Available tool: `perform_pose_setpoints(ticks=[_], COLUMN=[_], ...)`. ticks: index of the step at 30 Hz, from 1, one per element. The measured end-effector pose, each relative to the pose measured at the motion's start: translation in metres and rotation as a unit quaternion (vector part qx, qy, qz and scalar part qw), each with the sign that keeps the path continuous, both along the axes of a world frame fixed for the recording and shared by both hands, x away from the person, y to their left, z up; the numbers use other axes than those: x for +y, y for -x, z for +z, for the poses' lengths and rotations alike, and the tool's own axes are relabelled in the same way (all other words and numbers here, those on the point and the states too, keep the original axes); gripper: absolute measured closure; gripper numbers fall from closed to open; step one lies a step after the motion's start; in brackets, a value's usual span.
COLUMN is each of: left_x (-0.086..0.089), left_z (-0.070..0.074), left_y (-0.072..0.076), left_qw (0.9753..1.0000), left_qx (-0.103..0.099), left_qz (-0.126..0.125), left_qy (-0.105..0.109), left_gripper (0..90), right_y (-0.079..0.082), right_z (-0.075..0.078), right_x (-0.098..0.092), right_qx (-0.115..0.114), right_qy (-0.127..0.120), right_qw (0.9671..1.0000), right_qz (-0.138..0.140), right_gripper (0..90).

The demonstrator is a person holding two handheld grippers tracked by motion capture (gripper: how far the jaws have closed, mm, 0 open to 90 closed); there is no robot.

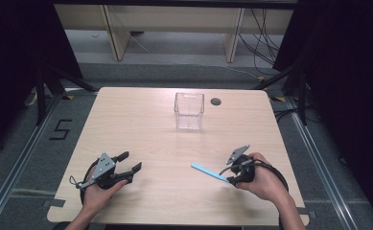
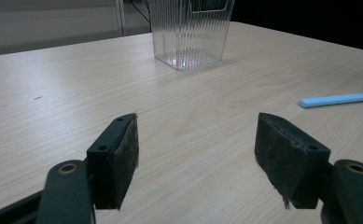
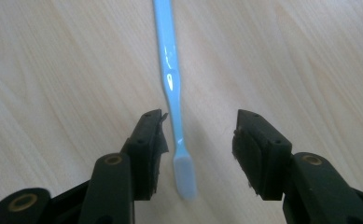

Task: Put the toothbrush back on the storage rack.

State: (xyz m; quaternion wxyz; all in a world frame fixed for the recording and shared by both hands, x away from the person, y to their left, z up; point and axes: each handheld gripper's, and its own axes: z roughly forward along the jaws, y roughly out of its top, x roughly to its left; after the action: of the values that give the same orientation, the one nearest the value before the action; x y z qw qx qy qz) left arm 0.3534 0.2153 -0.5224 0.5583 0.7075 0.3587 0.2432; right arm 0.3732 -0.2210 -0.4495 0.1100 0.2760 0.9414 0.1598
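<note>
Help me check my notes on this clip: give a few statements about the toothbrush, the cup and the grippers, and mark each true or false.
1. The toothbrush lies flat on the table. True.
2. The right gripper is shut on the toothbrush. False: its jaws stand open on either side of the brush end.
3. The clear cup lies tipped on its side. False: it stands upright.
4. The left gripper is open and holds nothing. True.
5. The toothbrush is inside the cup. False: it lies on the table, apart from the cup.
</note>
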Motion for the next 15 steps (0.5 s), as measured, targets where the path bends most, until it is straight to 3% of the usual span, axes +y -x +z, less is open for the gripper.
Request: perform_pose_setpoints(ticks=[9, 15], left_x=[-0.001, 0.0], left_z=[0.0, 0.0], left_y=[0.0, 0.0], left_qw=[1.0, 1.0], left_qx=[-0.001, 0.001], left_qz=[-0.006, -0.006], left_qy=[-0.004, -0.003], left_gripper=[30.4, 30.4], right_y=[-0.027, -0.039], right_z=[0.004, -0.002], right_x=[0.027, 0.041], right_qx=[0.039, 0.077], right_qy=[0.036, 0.053], right_qw=[0.9981, 0.9941], right_qz=[0.03, 0.054], right_gripper=[54.5, 57.3])
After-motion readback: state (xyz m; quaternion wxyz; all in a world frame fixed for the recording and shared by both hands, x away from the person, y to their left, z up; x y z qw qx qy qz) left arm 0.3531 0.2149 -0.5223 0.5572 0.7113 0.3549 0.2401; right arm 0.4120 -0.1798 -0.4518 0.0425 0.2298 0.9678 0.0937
